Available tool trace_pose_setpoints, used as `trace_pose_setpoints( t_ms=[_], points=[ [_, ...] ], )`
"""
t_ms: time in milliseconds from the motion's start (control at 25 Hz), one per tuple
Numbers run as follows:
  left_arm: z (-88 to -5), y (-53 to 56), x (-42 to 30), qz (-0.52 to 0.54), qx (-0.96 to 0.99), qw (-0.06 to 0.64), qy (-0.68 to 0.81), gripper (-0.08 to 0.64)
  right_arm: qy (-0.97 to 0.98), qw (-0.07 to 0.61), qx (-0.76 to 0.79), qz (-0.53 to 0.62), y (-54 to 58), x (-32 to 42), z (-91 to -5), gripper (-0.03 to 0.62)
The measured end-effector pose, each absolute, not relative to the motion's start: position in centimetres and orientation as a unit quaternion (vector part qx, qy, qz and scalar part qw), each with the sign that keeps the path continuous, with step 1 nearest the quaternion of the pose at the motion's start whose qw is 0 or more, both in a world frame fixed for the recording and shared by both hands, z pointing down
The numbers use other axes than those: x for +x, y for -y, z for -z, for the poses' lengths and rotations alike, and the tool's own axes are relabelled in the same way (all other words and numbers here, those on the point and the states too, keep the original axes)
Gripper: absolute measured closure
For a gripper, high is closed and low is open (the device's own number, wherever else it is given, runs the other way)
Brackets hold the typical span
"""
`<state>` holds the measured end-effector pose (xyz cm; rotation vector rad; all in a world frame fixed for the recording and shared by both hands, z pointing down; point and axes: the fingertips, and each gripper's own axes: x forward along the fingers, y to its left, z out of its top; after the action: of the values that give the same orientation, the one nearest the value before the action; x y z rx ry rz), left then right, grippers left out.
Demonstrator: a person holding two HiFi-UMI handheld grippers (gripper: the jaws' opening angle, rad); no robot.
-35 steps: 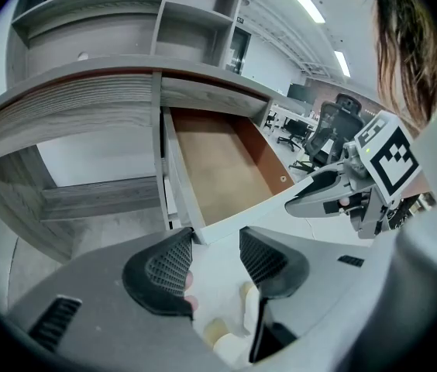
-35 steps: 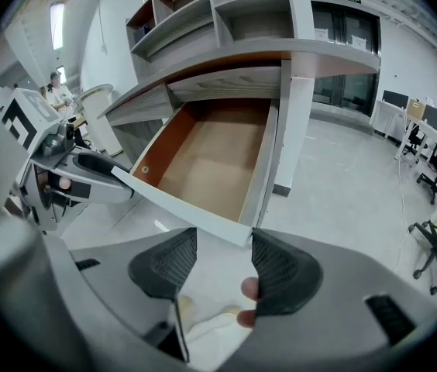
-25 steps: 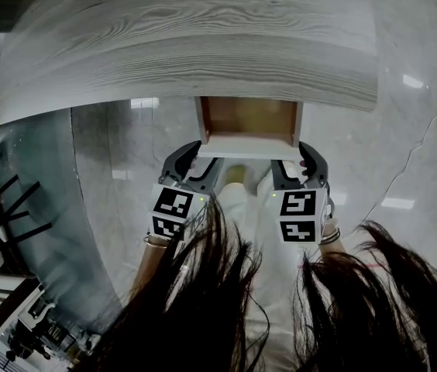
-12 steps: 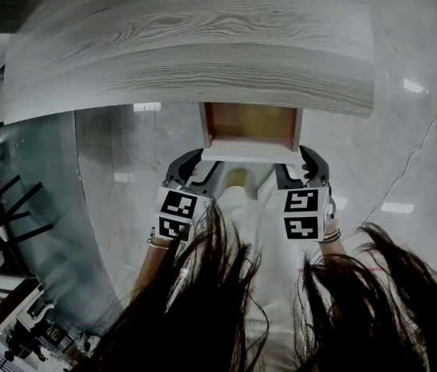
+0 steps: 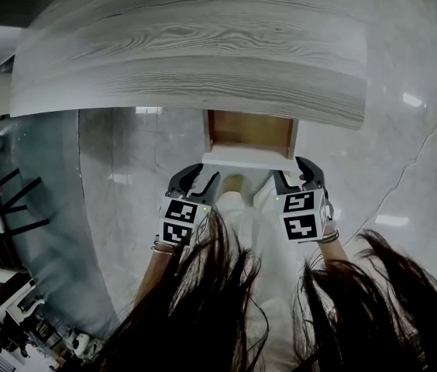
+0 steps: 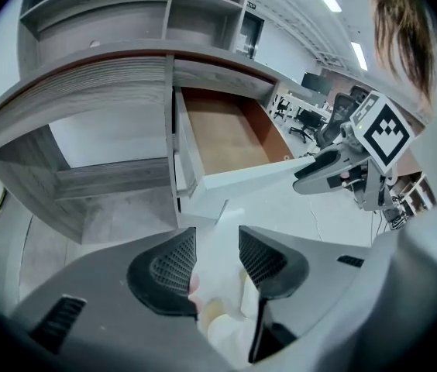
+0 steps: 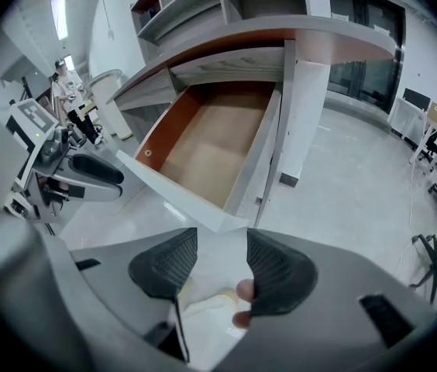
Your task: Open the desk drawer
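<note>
Any further pull from under the grey desk (image 5: 187, 45) needed to run straight and even, lest the drawer (image 5: 249, 130) skew; it stood well out, brown inside bare. The left gripper (image 5: 197, 178) and right gripper (image 5: 296, 175) hung just before its white front, jaws spread, holding nothing

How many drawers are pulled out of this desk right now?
1: the white-fronted, brown-floored drawer, pulled out under the near edge of the grey wood-grain desktop. Closed ones may be hidden underneath.
</note>
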<state>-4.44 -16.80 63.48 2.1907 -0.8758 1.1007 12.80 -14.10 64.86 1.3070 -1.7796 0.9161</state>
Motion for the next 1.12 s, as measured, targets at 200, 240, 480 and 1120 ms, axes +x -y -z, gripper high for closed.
trace_pose_setpoints(
  t_ms=[200, 240, 480, 1120],
  points=[
    [-62.5, 16.6, -4.5, -0.400, 0.802, 0.273, 0.348, 0.388, 0.708, 0.388, 0.480, -0.342, 13.4, 12.7, -64.4, 0.385],
    [-62.2, 16.5, -4.4, -0.401, 0.802, 0.272, 0.350, 0.390, 0.711, 0.392, 0.475, -0.338, 13.3, 12.6, -64.2, 0.385],
    [-61.3, 14.6, -4.1, -0.409, 0.790, 0.281, 0.361, 0.417, 0.722, 0.418, 0.446, -0.325, 11.7, 12.5, -63.5, 0.385],
    [-55.0, 13.9, -3.0, -0.382, 0.786, 0.281, 0.397, 0.460, 0.748, 0.423, 0.422, -0.288, 10.6, 11.3, -58.3, 0.421]
  ],
)
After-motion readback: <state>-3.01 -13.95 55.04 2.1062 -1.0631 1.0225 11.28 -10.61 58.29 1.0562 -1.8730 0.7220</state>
